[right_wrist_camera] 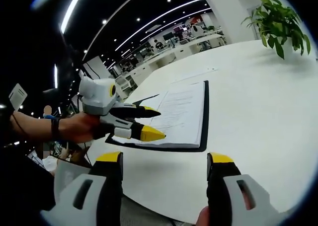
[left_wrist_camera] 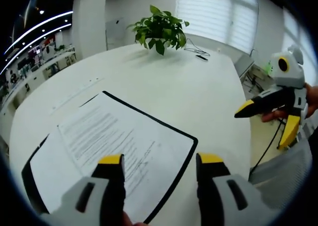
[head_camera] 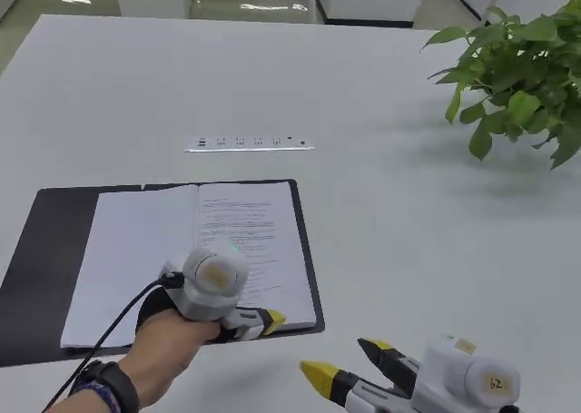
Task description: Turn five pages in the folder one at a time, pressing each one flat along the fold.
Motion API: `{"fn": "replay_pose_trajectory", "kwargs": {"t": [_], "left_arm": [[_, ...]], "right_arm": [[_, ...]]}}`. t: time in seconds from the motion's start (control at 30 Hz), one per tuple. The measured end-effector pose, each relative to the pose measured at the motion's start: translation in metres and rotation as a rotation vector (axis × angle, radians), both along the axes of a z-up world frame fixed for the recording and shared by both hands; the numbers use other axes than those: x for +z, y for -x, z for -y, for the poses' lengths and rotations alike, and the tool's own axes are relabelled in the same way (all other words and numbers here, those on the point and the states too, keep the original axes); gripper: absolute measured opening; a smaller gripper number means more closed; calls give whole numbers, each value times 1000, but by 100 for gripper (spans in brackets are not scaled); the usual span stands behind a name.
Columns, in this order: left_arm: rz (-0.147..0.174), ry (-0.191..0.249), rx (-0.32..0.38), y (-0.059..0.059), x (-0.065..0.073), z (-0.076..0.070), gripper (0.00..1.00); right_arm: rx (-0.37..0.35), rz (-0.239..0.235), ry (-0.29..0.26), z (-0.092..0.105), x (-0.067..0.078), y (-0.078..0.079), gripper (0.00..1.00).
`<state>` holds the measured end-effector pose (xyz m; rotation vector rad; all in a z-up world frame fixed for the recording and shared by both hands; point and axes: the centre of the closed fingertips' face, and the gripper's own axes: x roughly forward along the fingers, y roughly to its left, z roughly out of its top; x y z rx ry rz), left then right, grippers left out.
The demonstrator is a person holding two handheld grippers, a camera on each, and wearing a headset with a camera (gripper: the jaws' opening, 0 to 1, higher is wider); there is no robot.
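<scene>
Flat black folder (head_camera: 45, 250) lies open, matte white printed pages (head_camera: 245, 240) up. Both yellow-tipped tongs, left gripper (right_wrist_camera: 162, 123) and right gripper (head_camera: 334, 357), gape wide, empty.

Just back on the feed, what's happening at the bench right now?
The left gripper, jaws open, is over the lower right corner of the printed page in the open folder; whether it touches the paper is unclear. The right gripper, also open, is off the folder to the right, above the bare white table. No page is lifted.
</scene>
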<state>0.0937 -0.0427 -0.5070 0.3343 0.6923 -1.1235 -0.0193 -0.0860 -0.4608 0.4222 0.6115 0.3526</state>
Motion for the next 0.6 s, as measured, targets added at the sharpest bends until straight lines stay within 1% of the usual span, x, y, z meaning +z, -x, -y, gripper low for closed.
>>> {"fn": "replay_pose_trajectory", "kwargs": {"t": [0.07, 0.17, 0.27, 0.3, 0.37, 0.5, 0.6], "left_arm": [[-3, 3, 13, -3, -4, 3, 57], [-16, 14, 25, -7, -11, 12, 57], [-28, 27, 31, -9, -17, 21, 57], [-26, 27, 33, -9, -18, 24, 57], [-13, 21, 32, -10, -21, 28, 56], [-7, 20, 28, -9, -27, 35, 56], [13, -10, 4, -7, -35, 39, 57]], "right_arm": [[-5, -4, -3, 1, -1, 0, 67], [-19, -12, -17, 5, -5, 2, 67], [-21, -22, -18, 6, -6, 3, 67], [-20, -25, -17, 6, -7, 3, 67], [-20, -26, -17, 8, -7, 3, 67], [-28, -26, -20, 11, -6, 1, 66], [-23, -28, -18, 10, -7, -2, 66]]}}
